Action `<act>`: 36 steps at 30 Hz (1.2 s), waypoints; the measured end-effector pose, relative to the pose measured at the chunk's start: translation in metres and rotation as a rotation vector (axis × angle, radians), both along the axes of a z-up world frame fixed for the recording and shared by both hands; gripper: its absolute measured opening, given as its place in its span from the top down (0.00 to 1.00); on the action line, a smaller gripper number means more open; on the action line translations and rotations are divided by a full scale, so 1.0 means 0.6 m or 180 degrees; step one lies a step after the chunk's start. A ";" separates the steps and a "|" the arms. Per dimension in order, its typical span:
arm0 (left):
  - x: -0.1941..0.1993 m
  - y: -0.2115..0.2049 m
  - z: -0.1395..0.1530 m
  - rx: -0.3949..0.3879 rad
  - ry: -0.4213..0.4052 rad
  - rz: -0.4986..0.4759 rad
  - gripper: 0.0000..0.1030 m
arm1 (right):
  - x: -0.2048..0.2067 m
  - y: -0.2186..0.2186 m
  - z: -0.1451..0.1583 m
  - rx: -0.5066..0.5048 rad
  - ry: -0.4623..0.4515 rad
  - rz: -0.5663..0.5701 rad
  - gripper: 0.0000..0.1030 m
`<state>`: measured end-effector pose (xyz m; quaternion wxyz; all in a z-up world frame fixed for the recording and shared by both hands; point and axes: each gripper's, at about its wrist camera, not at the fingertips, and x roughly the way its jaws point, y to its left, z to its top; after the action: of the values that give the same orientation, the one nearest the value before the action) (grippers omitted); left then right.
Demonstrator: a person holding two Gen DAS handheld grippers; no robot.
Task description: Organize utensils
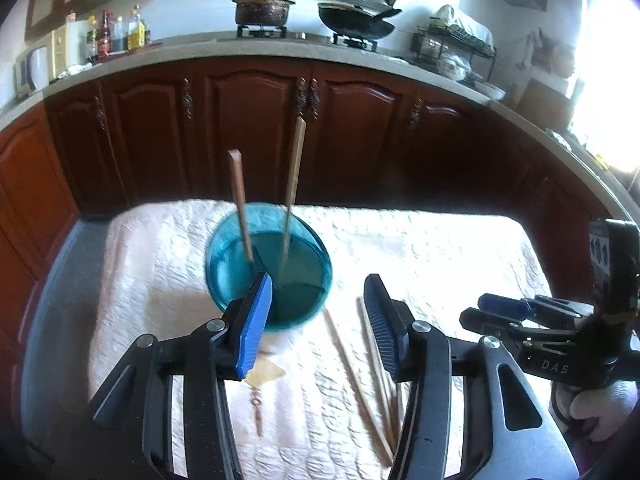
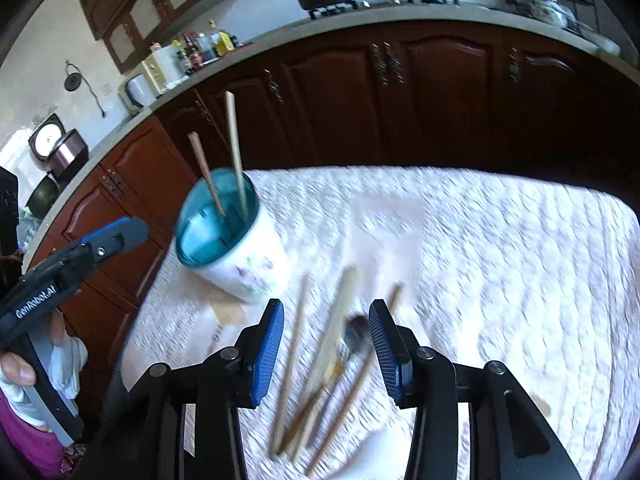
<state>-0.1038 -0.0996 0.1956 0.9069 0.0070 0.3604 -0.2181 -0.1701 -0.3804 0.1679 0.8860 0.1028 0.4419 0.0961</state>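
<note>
A cup (image 1: 232,256) (image 2: 248,264), blue inside and white with a flower print outside, stands on the white quilted cloth (image 1: 440,248) (image 2: 500,260). Two chopsticks stand in it, one dark (image 1: 240,200) (image 2: 204,168) and one pale (image 1: 294,172) (image 2: 234,140). My left gripper (image 1: 318,312) (image 2: 116,236) hovers open just before the cup, nothing between its fingers. Several loose chopsticks (image 1: 348,364) (image 2: 292,360) and a spoon (image 2: 356,336) lie on the cloth. My right gripper (image 2: 328,344) (image 1: 500,312) hangs open above them, apart from them; the view is blurred.
A scrap of brown paper (image 1: 266,372) lies on the cloth near the cup. Dark wood cabinets (image 1: 256,128) run behind the table under a counter with a pot (image 1: 262,10), a wok (image 1: 356,22) and bottles (image 1: 116,34). A person's hands (image 2: 16,368) hold the grippers.
</note>
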 end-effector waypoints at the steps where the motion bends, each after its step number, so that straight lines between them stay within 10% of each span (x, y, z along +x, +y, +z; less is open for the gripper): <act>1: -0.003 -0.002 -0.006 -0.0016 0.0037 -0.0019 0.51 | -0.009 -0.008 -0.007 -0.0001 0.0031 -0.0031 0.59; 17: -0.001 -0.075 -0.213 0.0164 0.0969 -0.0217 0.50 | 0.000 -0.041 -0.148 0.0146 0.0466 -0.0007 0.68; 36: 0.043 -0.115 -0.289 0.0354 0.1178 -0.0297 0.92 | 0.052 0.014 -0.205 0.0301 0.0610 0.0332 0.97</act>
<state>-0.0780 -0.1688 0.0224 0.8123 0.0336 0.5318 -0.2373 -0.1389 -0.3718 0.0452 0.8276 0.1301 0.5243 0.1526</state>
